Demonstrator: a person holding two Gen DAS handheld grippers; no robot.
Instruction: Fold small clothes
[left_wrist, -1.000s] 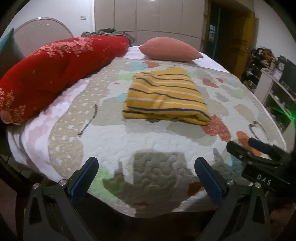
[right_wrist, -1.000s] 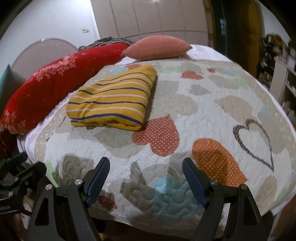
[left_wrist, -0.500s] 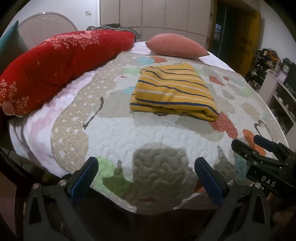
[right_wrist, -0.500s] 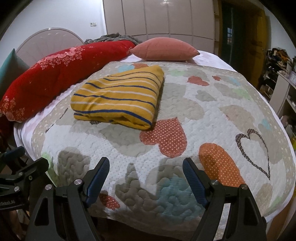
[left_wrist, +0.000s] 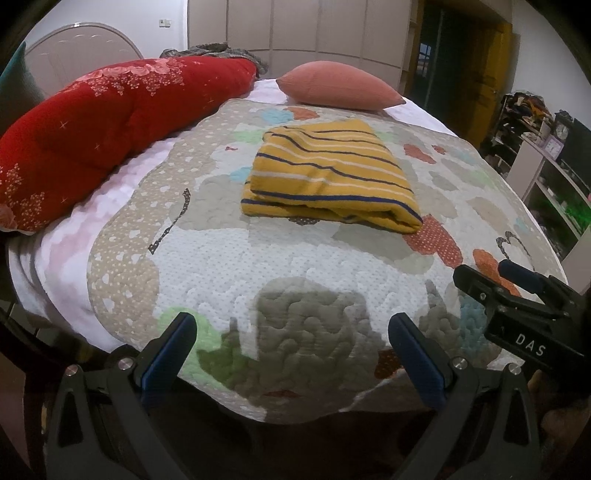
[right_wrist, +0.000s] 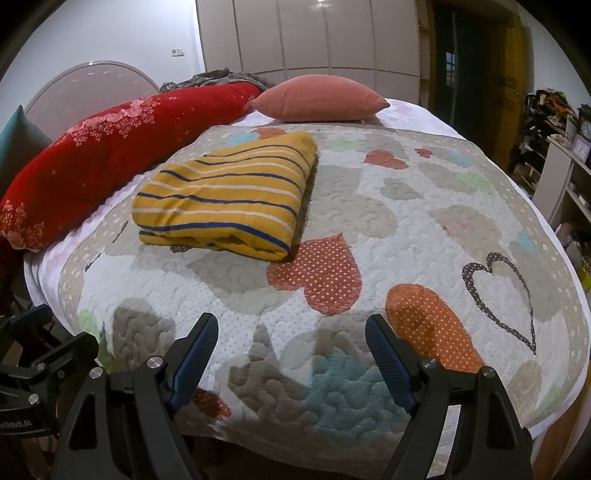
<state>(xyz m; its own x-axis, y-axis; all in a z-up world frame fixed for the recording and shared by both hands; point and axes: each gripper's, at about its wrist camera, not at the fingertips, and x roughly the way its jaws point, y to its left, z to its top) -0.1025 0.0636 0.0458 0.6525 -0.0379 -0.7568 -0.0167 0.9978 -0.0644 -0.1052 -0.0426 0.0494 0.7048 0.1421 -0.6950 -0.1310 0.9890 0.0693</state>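
folded yellow striped garment (left_wrist: 328, 177) lies on heart-print quilt (left_wrist: 229, 258), mid-bed. left gripper (left_wrist: 291, 343) and right gripper (right_wrist: 290, 345) both wide apart, empty, near bed's front edge, well short of garment.

Left gripper (left_wrist: 291, 338) and right gripper (right_wrist: 291, 341), jaws wide apart, empty.

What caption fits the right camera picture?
Folded yellow striped garment lies on the heart quilt; the open right gripper holds nothing.
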